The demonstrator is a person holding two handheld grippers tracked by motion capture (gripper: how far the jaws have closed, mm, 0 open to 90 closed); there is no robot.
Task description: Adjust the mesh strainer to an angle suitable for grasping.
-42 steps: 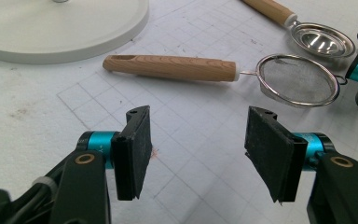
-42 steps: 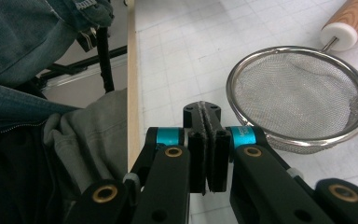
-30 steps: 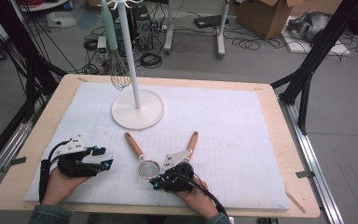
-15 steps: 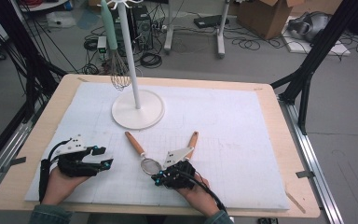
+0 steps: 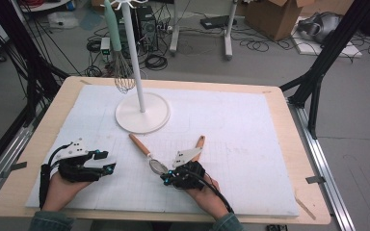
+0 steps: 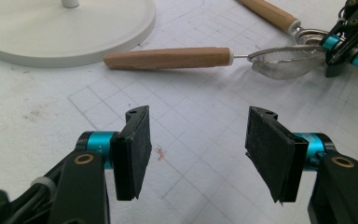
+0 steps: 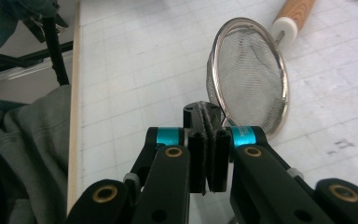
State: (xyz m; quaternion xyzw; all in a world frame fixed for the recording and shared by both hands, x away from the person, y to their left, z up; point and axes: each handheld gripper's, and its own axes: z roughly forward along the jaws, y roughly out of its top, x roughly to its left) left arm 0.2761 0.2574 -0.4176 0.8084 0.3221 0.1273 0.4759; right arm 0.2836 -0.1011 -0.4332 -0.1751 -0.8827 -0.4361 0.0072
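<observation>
A small wire-mesh strainer (image 5: 158,166) with a wooden handle lies on the white gridded mat (image 5: 250,134). Its handle points toward the stand. My right gripper (image 5: 166,175) is at the bowl's near rim. In the right gripper view the gripper (image 7: 207,109) has its pads pressed together, with the rim wire of the strainer (image 7: 249,79) caught between them. My left gripper (image 5: 107,161) rests on the mat to the left. In its own view the gripper (image 6: 196,149) is open with bare mat between the pads. Beyond it lie the strainer (image 6: 286,60) and the right gripper (image 6: 349,37).
A white stand with a round base (image 5: 142,113) rises at the mat's back left, with a whisk (image 5: 124,82) hanging from it. A second wooden handle (image 5: 200,143) lies by the right gripper, its head hidden under it. The table's front edge (image 5: 125,219) is close behind both hands.
The right gripper has crept slightly away from the front edge, and the strainer's bowl has shifted with it. The left gripper has stayed still.
</observation>
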